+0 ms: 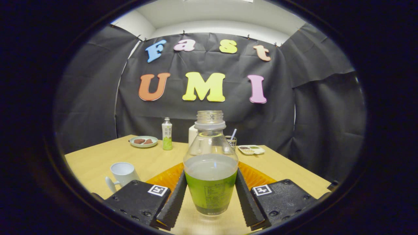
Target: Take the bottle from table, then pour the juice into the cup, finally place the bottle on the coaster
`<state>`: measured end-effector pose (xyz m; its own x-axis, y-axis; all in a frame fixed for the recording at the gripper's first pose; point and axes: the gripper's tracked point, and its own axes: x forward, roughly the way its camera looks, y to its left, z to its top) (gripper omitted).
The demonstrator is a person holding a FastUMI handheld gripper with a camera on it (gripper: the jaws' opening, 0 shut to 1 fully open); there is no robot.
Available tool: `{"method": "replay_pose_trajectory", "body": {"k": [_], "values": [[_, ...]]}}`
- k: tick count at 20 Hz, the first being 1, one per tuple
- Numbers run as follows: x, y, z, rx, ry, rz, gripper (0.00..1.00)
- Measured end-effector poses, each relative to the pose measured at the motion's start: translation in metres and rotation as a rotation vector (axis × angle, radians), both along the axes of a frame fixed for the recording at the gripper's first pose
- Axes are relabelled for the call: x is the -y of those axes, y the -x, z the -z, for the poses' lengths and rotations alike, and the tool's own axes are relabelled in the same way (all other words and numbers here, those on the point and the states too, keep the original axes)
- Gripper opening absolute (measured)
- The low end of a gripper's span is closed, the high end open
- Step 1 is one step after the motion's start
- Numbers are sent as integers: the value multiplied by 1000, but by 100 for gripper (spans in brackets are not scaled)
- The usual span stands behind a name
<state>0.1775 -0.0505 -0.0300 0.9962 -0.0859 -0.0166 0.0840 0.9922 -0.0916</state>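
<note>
A: Where was the bottle (210, 163)?

B: Upright between the two fingers, uncapped, juice filling roughly its lower half. The gripper (210, 191) was closed to the bottle's width, both fingers (174, 199) pressing its sides at the label. Whether its base stood on the table (98, 156) or hung just clear, I couldn't tell.

A: So which step?

B: The taking, I'd judge, with the grasp made. The pour comes next.

A: What did that ask for?

B: Carrying it to the white cup (123, 174), which stood just beyond the left finger, handle toward the camera, then tipping slowly so the open neck cleared the rim.

A: And the coaster?

B: The orange coaster (258, 178) lay right behind the bottle, flat, close at hand.

A: Room to move?

B: Bare wood lay between cup and bottle. The small plate (143, 141), a second green bottle (167, 134) and a snack tray (251, 149) sat well apart along the far edge. The near edge ran close under the fingers
</note>
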Motion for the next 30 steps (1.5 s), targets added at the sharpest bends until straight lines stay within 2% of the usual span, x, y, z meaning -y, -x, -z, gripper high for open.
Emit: {"method": "replay_pose_trajectory", "body": {"k": [5, 16, 24, 30], "values": [[-2, 12, -18, -21, 59, 19, 79], [-10, -1, -43, -93, 500, 116, 80], [-20, -12, -50, -117, 777, 217, 80], [-47, -15, -52, -111, 920, 249, 80]]}}
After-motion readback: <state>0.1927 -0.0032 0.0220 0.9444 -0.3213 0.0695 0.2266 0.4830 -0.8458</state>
